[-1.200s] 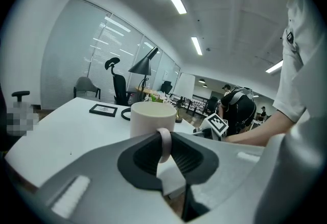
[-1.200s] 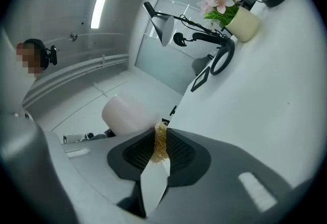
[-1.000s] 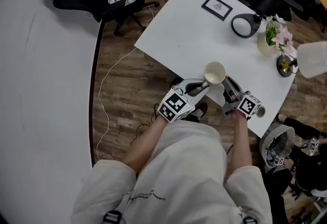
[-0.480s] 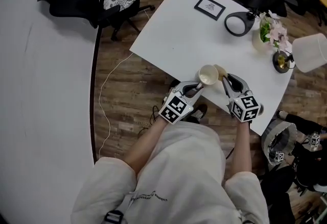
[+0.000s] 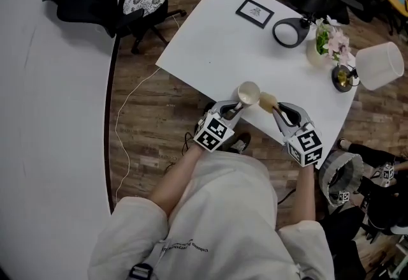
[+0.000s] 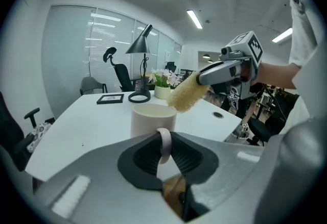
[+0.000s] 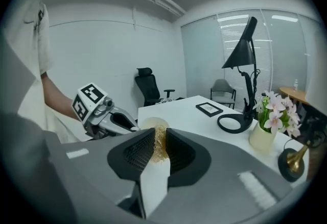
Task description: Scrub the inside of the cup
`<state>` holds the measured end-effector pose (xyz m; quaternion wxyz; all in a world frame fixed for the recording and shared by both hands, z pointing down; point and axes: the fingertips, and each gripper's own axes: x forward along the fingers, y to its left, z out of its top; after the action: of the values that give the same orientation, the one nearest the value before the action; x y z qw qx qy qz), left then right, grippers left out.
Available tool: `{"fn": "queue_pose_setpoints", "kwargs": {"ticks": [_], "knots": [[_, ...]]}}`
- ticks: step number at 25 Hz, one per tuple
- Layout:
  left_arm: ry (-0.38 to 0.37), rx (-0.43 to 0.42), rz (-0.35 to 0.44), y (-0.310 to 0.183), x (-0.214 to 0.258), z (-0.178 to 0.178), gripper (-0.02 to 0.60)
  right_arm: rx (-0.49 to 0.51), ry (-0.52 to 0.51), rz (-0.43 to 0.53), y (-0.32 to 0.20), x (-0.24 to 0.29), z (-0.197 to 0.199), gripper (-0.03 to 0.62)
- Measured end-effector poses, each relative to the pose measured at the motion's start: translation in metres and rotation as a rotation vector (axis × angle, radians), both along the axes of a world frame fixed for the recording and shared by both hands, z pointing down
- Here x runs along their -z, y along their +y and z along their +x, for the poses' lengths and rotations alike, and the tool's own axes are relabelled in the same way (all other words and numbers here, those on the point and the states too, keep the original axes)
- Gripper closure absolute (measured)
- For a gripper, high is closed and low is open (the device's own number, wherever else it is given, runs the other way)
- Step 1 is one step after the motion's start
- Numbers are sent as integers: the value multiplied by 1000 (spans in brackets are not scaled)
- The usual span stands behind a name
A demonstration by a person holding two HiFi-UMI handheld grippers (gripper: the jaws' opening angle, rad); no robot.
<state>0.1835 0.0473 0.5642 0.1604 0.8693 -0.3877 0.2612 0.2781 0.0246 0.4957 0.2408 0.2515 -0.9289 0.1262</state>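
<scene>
A: What has the left tool (image 6: 164,147) got?
B: Its jaws are nearly together, clamped on the handle (image 6: 165,137) of the cup (image 6: 152,118). The handle stands upright between the pads.
A: And the right tool (image 7: 159,150)?
B: Partly closed on a yellow sponge (image 6: 184,96). The pads pinch its near end and the rest sticks out ahead of the jaws.
A: Where is the cup?
B: Out in front of the left tool, over the near edge of the white table (image 5: 210,43). It is roughly upright with its mouth open to the head view.
A: Is the sponge inside it?
B: No. Its far end is at the right side of the rim, just beside the cup. Whether it touches the rim, I cannot tell.
A: How do the two tools sit?
B: Side by side and near each other, both pointing away from the person and angled in toward the cup.
A: Anything further out?
B: Toward the far end of the table lie a dark frame (image 5: 254,12) and, to its right, a round lamp base (image 5: 288,32). Right of that stands a vase of pale flowers (image 5: 334,41).
</scene>
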Motion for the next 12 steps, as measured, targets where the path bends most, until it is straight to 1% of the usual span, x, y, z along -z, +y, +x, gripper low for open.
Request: {"fn": "queue_pose_setpoints", "kwargs": {"ticks": [3, 6, 9, 12], "knots": [[-39, -39, 15, 6, 0, -1, 532, 61, -14, 4, 9, 18, 2, 503], [-46, -74, 25, 12, 0, 5, 532, 116, 7, 10, 9, 25, -8, 503], [-26, -117, 19, 22, -1, 18, 532, 213, 98, -15, 15, 13, -27, 503], [-54, -182, 35, 36, -1, 30, 532, 309, 207, -51, 24, -5, -44, 503]]}}
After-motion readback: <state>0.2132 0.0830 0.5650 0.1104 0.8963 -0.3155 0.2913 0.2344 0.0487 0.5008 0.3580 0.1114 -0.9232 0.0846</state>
